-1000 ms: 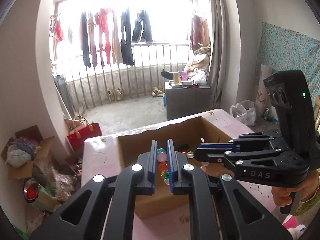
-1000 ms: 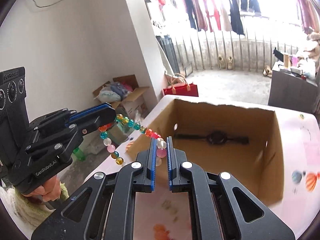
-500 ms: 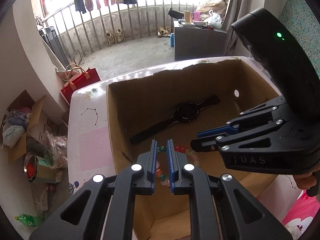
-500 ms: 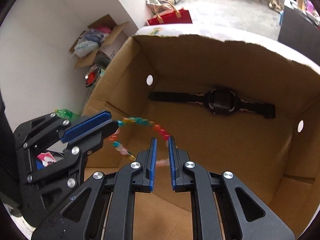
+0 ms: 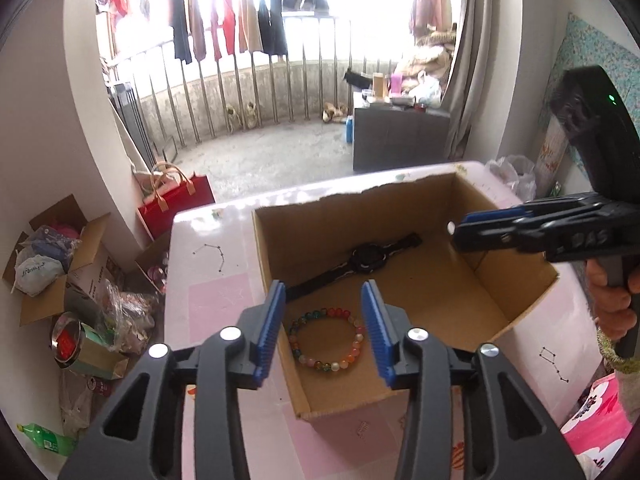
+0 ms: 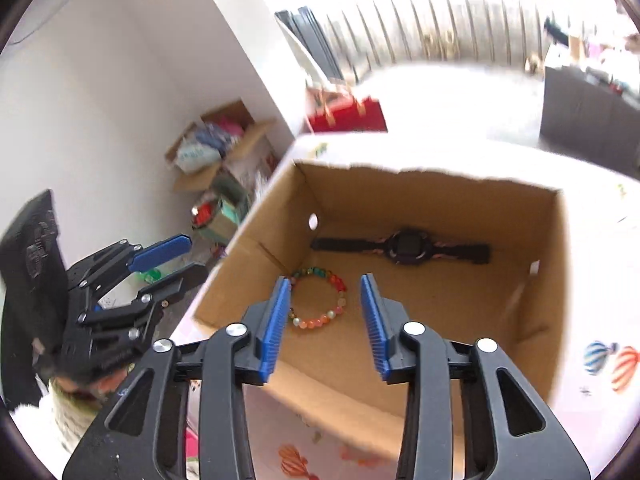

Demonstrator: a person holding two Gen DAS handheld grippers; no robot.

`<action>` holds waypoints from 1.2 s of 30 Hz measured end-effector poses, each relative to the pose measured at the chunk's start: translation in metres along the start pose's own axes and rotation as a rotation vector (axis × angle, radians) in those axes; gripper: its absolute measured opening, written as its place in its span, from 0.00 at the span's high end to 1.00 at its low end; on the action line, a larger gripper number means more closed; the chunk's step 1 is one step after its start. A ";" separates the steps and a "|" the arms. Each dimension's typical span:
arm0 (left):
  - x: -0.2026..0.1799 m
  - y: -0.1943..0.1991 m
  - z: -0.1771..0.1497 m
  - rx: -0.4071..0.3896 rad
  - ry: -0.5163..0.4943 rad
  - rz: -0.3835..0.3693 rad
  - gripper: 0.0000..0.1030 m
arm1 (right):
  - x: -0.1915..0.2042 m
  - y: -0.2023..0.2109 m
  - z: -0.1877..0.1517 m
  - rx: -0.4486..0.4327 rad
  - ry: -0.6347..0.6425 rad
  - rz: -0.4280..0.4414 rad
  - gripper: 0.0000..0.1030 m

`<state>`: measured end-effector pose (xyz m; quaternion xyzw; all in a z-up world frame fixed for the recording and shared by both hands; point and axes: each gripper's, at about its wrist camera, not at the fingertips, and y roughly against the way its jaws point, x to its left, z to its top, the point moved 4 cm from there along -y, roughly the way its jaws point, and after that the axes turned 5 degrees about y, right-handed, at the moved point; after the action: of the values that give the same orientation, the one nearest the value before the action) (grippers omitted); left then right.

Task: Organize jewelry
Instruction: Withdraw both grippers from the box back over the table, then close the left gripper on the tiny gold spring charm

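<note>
The bracelet (image 5: 326, 339) is laid in the box (image 5: 276, 276) at its near-left corner — the watch (image 5: 368, 258) along the far wall.

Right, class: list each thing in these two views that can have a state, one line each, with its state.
Cardboard box: open at the top, upright on the table.
Beaded bracelet: lying flat on the box floor, free of both claws.
Watch: lying on the box floor, strap stretched out, unfastened.
Left claw: jaws opening, nothing gripped.
Right claw: jaws opening, nothing gripped.
Red bag: standing on the floor, handles up.
</note>
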<state>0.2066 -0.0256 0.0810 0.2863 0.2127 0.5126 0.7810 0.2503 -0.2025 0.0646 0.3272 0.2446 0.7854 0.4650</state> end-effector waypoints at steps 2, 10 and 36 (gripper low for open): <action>-0.002 0.021 -0.009 -0.043 0.004 -0.015 0.56 | 0.001 0.029 -0.010 -0.059 0.018 -0.009 0.57; -0.014 0.053 -0.073 -0.063 0.049 -0.040 0.50 | -0.009 0.098 -0.087 -0.172 -0.057 -0.041 0.54; -0.032 -0.050 -0.156 0.121 -0.004 0.056 0.71 | 0.002 -0.019 -0.197 0.002 -0.104 -0.240 0.59</action>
<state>0.1312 -0.0348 -0.0674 0.3399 0.2338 0.5198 0.7480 0.1144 -0.2078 -0.0794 0.3363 0.2586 0.7058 0.5673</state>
